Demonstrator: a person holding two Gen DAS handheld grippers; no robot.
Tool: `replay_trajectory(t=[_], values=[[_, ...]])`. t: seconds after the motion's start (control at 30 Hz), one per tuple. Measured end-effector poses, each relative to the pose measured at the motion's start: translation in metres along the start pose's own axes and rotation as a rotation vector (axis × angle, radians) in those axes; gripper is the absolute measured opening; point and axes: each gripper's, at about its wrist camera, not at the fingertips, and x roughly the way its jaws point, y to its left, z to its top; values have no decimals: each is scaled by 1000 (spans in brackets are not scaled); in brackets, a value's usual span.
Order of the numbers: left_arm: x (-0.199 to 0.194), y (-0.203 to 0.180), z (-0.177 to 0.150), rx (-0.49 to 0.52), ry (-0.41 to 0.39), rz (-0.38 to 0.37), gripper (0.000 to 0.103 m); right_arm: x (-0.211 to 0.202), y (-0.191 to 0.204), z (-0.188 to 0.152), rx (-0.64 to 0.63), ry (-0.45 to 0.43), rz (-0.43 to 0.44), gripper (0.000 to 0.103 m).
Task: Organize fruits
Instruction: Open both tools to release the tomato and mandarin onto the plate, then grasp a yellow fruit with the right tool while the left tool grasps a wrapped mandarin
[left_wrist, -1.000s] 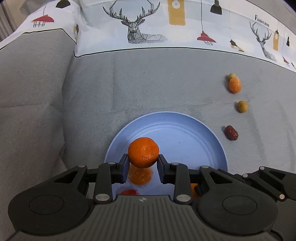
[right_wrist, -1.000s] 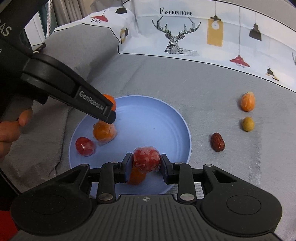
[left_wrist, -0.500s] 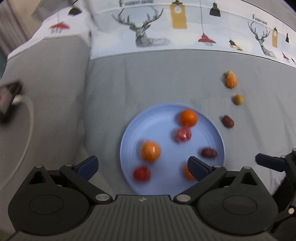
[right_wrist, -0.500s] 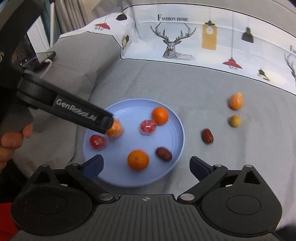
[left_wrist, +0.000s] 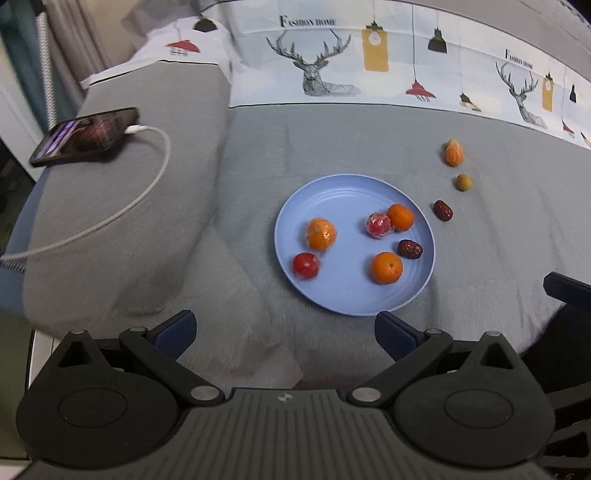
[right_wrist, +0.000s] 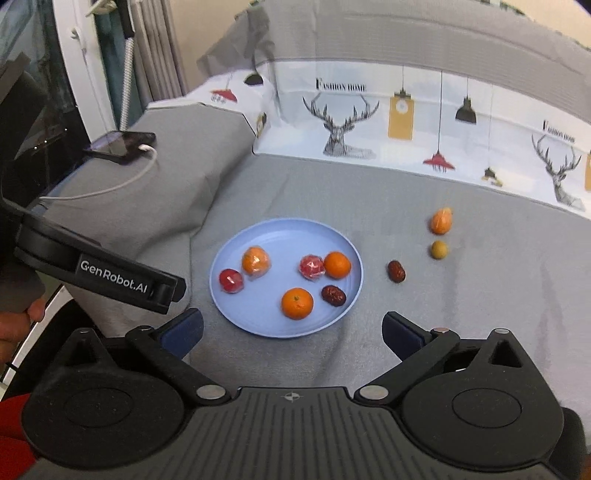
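On the blue plate (left_wrist: 354, 192) lie six fruits (left_wrist: 386, 267), none stacked.

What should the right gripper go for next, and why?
Probably the dark red date lying on the grey cloth just right of the round blue plate. It looks like the nearest of three fruits left off the plate, and the right gripper is open and empty.

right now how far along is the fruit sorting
Done: six fruits lie on the blue plate. In hand: nothing; left gripper and right gripper are open and empty. Left: red date, small yellow-green fruit and orange fruit on the grey cover.
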Motion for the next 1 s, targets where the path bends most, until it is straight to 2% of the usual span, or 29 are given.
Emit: replay_trajectory(t=[0.5, 1.0], values=[[-35, -9, -13, 14, -71, 3, 103, -34, 8, -6, -27, -82, -13, 102], [-35, -5, -15, 8, -67, 0, 103, -33, 13, -6, -40, -70, -10, 102]])
